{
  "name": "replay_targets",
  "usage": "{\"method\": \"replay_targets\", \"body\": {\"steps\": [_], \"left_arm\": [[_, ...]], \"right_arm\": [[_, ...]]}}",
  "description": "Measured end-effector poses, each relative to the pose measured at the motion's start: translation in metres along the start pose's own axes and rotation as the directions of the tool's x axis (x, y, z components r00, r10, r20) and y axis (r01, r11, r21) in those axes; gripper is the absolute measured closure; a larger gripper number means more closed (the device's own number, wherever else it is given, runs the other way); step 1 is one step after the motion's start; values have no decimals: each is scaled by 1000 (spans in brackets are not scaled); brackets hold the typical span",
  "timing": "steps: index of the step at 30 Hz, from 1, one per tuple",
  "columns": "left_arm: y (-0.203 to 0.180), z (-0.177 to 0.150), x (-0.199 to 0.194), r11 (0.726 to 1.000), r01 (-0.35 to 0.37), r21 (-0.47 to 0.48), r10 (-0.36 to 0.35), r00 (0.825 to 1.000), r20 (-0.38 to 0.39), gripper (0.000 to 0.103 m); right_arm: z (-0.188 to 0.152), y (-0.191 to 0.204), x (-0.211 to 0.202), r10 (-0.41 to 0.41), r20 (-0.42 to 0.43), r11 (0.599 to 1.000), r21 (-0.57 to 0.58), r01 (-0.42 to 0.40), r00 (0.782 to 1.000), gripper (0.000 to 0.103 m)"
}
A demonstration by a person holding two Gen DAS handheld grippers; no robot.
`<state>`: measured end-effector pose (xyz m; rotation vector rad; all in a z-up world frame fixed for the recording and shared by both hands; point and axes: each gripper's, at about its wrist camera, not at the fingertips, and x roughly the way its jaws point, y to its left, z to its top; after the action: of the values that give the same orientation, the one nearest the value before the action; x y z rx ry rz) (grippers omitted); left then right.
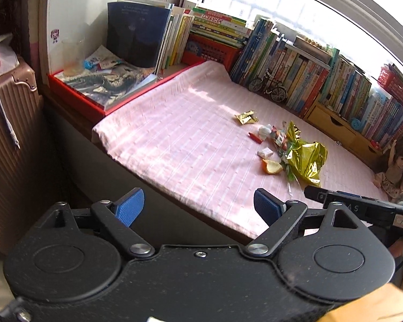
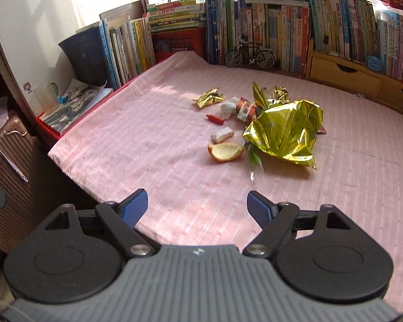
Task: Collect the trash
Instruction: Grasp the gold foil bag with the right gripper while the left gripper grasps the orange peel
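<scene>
Left gripper (image 1: 198, 206) hung above the near edge of the pink mat (image 1: 190, 139), tilted down, jaws wide apart w/ nothing btwn the blue pads (image 1: 130, 206). Right gripper (image 2: 197, 209) hung over the mat's near part, also tilted down, jaws wide, empty. In left wrist view its black body (image 1: 357, 206) sat just right of left gripper.

Both wrist cameras look obliquely down from the bed's near edge. They share the pink bed (image 1: 190, 134), the litter pile (image 2: 255, 123) and the bookshelf (image 2: 282, 26), viewed from some way off.
</scene>
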<state>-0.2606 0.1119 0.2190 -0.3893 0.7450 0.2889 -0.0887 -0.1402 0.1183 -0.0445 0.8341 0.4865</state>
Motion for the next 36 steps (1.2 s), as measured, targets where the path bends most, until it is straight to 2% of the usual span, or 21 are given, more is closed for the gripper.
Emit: {"method": "replay_targets", "body": {"steps": [5,10,19,22,28,31,36], "left_arm": [[-27,10,19,999,-18,41,16,999,48,12],[-76,23,74,995,-41,86,36,998,57,12],[-146,46,202,999,-36,-23,36,999,-10,12],[-165,51,239,999,-41,-13,41,998,-43,15],[-200,57,290,999,-3,39,7,992,-127,26],[-209,47,305,995,-33,96,49,984,-169,31],[-201,32,320,997,-65,39,73,965,-254,38]], "right_arm": [[31,-23,2,2,67,1000,24,-4,998,12],[55,-66,26,20,83,1000,17,-21,996,11],[105,-160,93,-21,42,1000,-21,22,999,11],[120,-181,110,-22,36,998,-57,24,999,11],[133,-202,151,27,-34,996,-85,-29,999,11],[134,-206,168,82,-101,993,-75,-89,992,11],[123,-207,192,149,-211,987,-30,-159,966,9]]}}
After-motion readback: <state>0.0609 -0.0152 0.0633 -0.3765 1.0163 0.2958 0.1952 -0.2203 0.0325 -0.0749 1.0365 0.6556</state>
